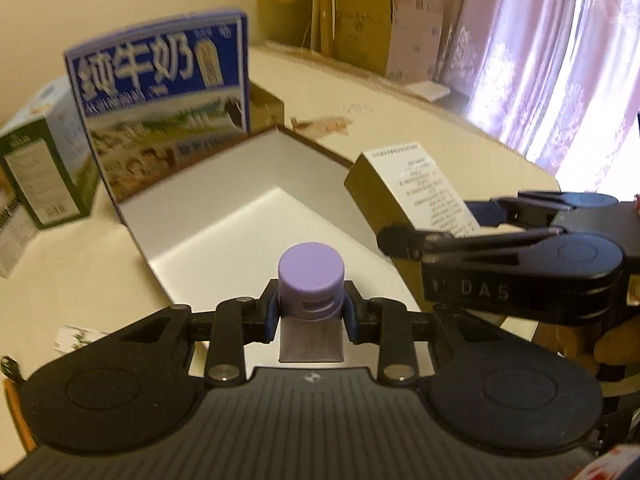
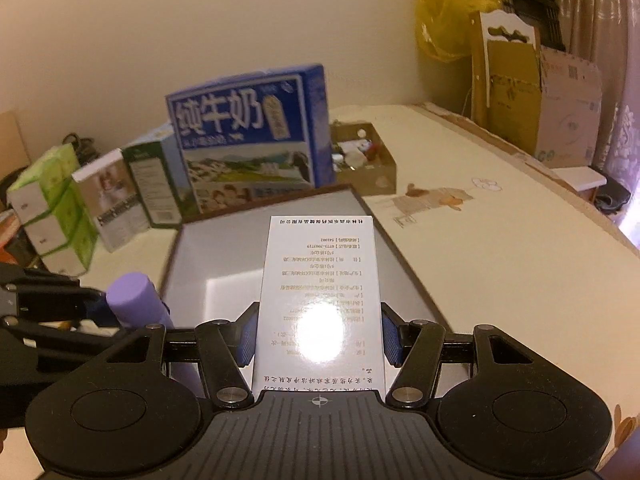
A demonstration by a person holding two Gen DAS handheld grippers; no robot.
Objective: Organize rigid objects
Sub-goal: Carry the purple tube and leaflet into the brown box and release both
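My left gripper (image 1: 311,312) is shut on a tube with a purple cap (image 1: 311,276), held cap forward above the near edge of a flat white tray (image 1: 224,200). The same purple-capped tube (image 2: 136,300) shows at the left of the right wrist view. My right gripper (image 2: 318,336) is shut on a white box printed with text (image 2: 320,280), held over that white tray (image 2: 224,248). In the left wrist view the right gripper (image 1: 440,228) comes in from the right, carrying the white box (image 1: 416,188) with its brown side showing.
A blue milk carton (image 2: 248,132) stands behind the tray. Left of it are a green-and-white box (image 2: 154,184), another box (image 2: 112,196) and green tissue packs (image 2: 52,208). A small open cardboard box (image 2: 364,160) holds small items. Cardboard (image 2: 532,100) leans at the table's far edge.
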